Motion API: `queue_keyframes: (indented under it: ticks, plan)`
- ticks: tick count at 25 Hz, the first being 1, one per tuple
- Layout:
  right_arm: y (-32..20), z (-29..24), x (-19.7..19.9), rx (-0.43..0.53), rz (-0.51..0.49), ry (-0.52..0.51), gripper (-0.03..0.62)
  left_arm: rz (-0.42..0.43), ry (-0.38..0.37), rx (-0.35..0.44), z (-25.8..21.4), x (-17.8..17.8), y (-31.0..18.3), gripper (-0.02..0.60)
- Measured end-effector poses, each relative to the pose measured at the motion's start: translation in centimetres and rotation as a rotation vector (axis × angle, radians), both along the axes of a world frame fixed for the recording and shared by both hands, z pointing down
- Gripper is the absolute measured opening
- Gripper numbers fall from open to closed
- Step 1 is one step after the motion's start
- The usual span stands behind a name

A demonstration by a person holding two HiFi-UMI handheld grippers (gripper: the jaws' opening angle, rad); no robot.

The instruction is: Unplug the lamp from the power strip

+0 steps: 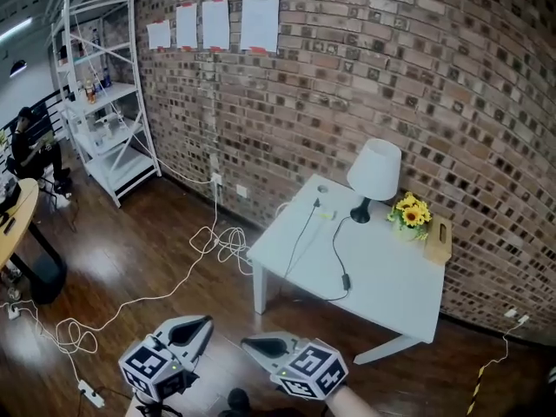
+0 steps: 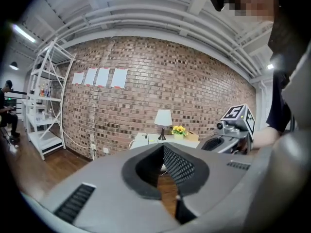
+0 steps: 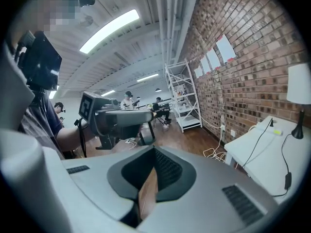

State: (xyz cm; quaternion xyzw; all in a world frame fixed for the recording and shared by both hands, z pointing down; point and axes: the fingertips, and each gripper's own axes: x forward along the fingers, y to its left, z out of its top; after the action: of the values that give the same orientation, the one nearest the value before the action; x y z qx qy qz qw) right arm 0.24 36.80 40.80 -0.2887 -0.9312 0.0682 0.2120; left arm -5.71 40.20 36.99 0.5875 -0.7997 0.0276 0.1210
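Count: 1 white table [image 1: 382, 294], 1 lamp [image 1: 374, 170], 1 pot of yellow flowers [image 1: 410, 215], 1 wooden box [image 1: 439, 240], 4 paper sheets [image 1: 260, 23] on far wall, 1 shelf rack [image 1: 104, 102] far left.

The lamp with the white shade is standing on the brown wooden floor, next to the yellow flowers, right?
Not quite. The lamp with the white shade and black base stands on the white table, not on the floor. It is next to the yellow flowers, just as you said. The head view shows this.
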Motion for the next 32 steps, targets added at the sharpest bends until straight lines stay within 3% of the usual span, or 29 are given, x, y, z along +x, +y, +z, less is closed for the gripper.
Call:
queue_keyframes:
  ticks: [3,7,13,17,21,32]
  plan:
    - [0.7,0.3,-2.0,0.029,0.039,0.006,-0.003,0.025,0.040,0.019,-0.1,-2.5,0.5,0.015]
    - [-0.1,-0.6,-4.2,0.048,0.136,-0.008,-0.003,0.098,0.035,0.021,0.4,-5.0,-0.3,0.014]
    - [-3.7,0.0,-3.5,0.030,0.270,0.027,-0.003,0.221,0.116,0.034,0.2,-4.1,-4.8,0.014]
    - [-6.6,0.1,-3.5,0.020,0.304,0.034,-0.003,0.254,0.124,0.033,0.1,-4.8,-7.9,0.014]
    - [-10.6,0.1,-4.9,-0.001,0.312,0.015,-0.003,0.259,0.083,-0.007,-0.1,-5.7,-11.5,0.014]
    - [-20.9,-0.1,-10.3,-0.075,0.225,-0.030,-0.003,0.166,-0.012,-0.030,0.6,-11.0,-20.7,0.014]
